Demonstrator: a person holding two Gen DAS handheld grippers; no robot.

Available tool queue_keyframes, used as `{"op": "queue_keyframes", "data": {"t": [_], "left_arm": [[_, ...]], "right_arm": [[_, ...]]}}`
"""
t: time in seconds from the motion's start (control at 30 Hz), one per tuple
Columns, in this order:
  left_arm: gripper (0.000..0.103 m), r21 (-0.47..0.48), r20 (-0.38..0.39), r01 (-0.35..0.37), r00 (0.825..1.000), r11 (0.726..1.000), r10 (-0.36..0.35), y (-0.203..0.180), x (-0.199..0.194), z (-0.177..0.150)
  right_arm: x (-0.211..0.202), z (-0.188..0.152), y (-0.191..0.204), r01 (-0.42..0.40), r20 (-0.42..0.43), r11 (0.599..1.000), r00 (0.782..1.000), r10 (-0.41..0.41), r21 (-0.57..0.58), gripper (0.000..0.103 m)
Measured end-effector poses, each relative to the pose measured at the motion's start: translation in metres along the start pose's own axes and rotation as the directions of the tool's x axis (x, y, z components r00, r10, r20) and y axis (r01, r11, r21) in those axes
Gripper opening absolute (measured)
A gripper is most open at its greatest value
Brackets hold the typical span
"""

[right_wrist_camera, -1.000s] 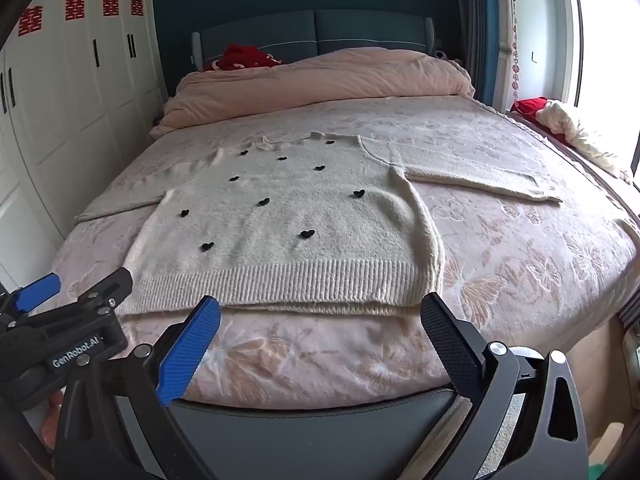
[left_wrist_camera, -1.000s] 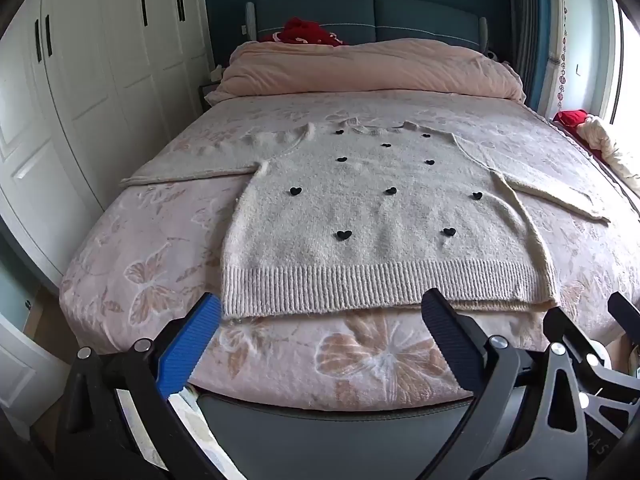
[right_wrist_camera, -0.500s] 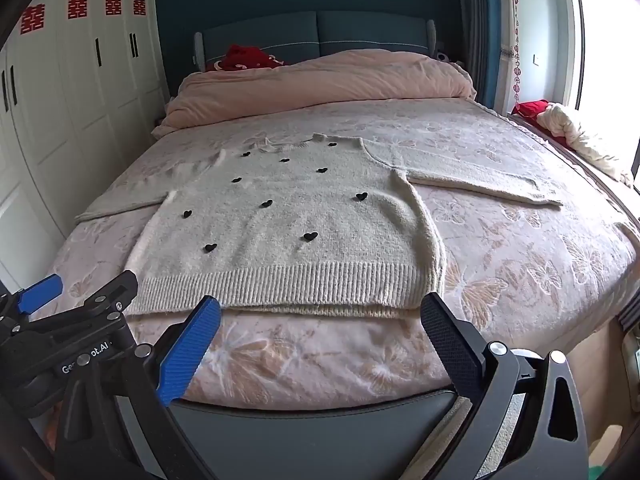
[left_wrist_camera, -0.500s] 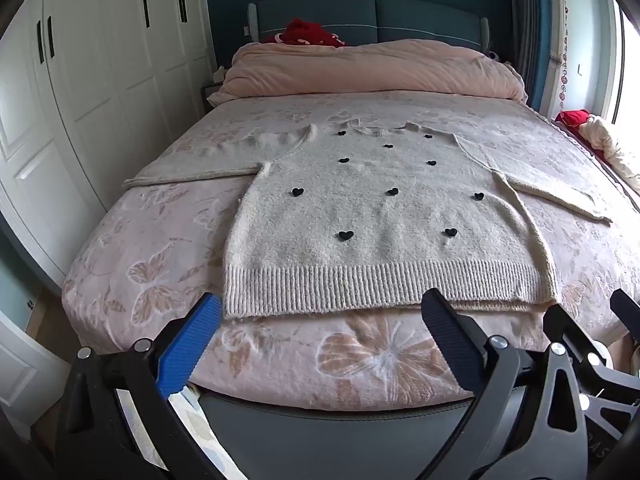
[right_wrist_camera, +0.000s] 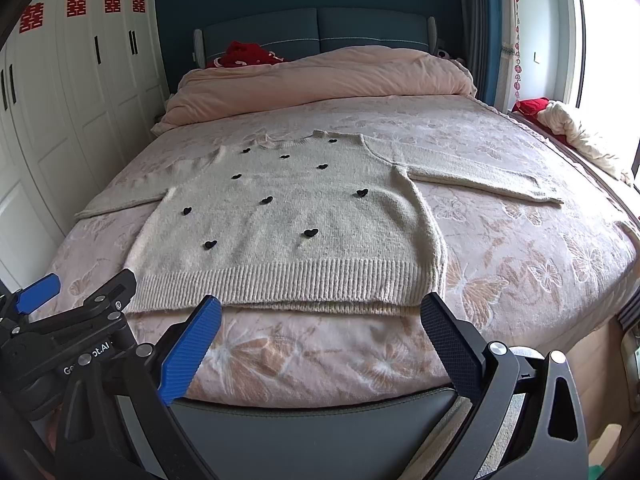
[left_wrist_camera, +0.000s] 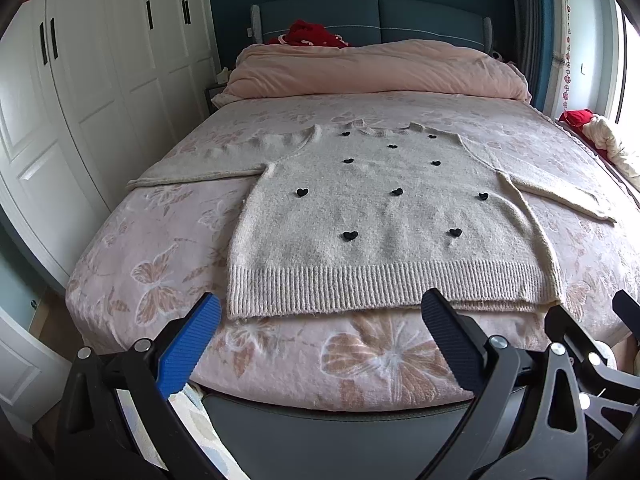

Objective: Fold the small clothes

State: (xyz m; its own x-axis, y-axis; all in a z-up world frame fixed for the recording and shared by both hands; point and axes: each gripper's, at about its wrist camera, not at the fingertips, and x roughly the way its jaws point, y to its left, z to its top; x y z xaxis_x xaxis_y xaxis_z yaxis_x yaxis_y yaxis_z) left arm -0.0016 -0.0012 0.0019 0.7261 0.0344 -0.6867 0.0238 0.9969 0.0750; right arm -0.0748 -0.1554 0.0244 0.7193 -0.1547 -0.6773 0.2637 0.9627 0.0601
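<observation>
Sweater [left_wrist_camera: 384, 220] lies flat on the bed [left_wrist_camera: 160, 280], sleeves out. Left gripper [left_wrist_camera: 320, 316] and right gripper [right_wrist_camera: 320, 316] both spread, empty, short of the hem. Risk: thick knit slips from a shallow pinch, fold skews.

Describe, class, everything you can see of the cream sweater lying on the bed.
The sweater is a cream, fuzzy-looking knit with small black hearts scattered over its front. It has a ribbed hem, a round neckline at the far end, and long sleeves spread out to either side. It lies flat and unfolded, front up, on the floral pink bedspread, hem nearest the foot of the bed. Only the bedspread touches it; neither gripper does.
</observation>
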Motion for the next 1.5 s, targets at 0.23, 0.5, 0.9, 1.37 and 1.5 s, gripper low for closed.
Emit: {"op": "queue_keyframes", "data": {"t": [0.23,0.5,0.9,1.37,1.5], "left_arm": [[0.098,0.002,0.002,0.0,1.0,1.0,0.0,-0.0002,-0.0001,-0.0004],[0.098,0.001,0.001,0.0,1.0,1.0,0.0,-0.0004,-0.0001,-0.0005],[0.098,0.002,0.001,0.0,1.0,1.0,0.0,0.0009,0.0011,-0.0006],[0.098,0.003,0.002,0.0,1.0,1.0,0.0,0.0012,0.0012,-0.0004],[0.098,0.003,0.002,-0.001,1.0,1.0,0.001,0.0009,0.001,-0.0002]], "right_arm": [[0.0009,-0.0015,-0.0024,-0.004,-0.006,1.0,1.0,0.004,0.001,0.098],[0.0016,-0.0036,-0.0021,-0.004,-0.011,1.0,1.0,0.004,0.003,0.098],[0.0026,-0.004,-0.0034,-0.007,-0.019,1.0,1.0,0.007,0.009,0.098],[0.0027,-0.0044,-0.0042,-0.007,-0.023,1.0,1.0,0.007,0.009,0.098],[0.0031,-0.0036,-0.0038,-0.007,-0.024,1.0,1.0,0.007,0.01,0.098]]}}
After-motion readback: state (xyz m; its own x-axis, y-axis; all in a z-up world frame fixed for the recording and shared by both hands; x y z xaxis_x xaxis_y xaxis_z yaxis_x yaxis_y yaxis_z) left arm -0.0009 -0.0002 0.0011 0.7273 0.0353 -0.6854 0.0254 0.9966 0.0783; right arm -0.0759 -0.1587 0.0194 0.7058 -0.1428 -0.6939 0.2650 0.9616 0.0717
